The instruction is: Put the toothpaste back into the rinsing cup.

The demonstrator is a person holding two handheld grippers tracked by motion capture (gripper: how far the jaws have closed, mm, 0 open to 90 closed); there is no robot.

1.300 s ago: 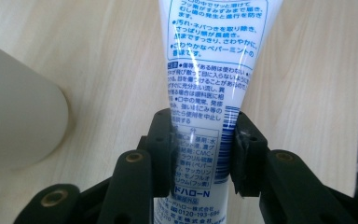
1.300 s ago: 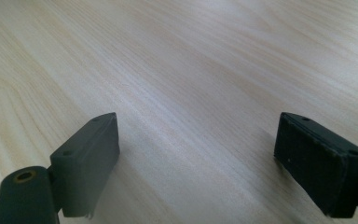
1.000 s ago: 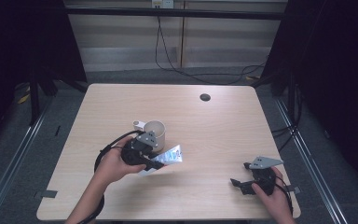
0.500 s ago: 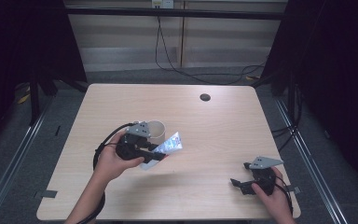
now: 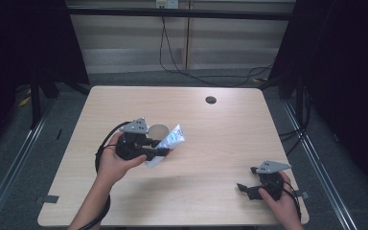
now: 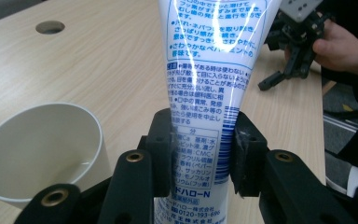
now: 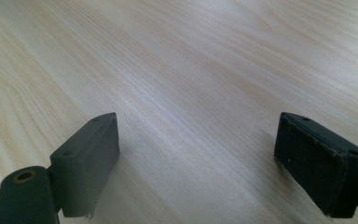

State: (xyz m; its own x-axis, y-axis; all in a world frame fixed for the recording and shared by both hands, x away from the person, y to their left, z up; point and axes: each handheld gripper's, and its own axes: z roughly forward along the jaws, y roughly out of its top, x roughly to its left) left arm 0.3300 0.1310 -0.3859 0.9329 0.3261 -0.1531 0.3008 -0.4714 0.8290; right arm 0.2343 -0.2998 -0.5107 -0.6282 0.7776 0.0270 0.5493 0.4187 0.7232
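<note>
— One thing is settled, we reckon: our left tool (image 6: 200,144) is clamped on the toothpaste tube (image 6: 209,93), gripping its lower printed part from both sides, and the tube is off the bench (image 5: 220,143).

— Where does that put the tube against the cup?

— From above, the tube (image 5: 170,141) slants up toward one o'clock from the left tool (image 5: 160,151), and the white cup (image 5: 158,130) stands just behind it, at about eleven o'clock of the tube. In the left gripper view the cup (image 6: 42,144) sits at nine o'clock of the jaws, upright and with nothing in it.

— So what's left?

— We judge the pick-up done and the placing not yet done: the tube is beside the cup, not over its mouth. We'd need to swing it across, tip it more upright, lower it in and let go.

— And our right tool?

— The right tool (image 5: 254,184) sits well apart at the bench's five o'clock corner, jaws spread wide with bare wood between them, grasping nothing.
</note>
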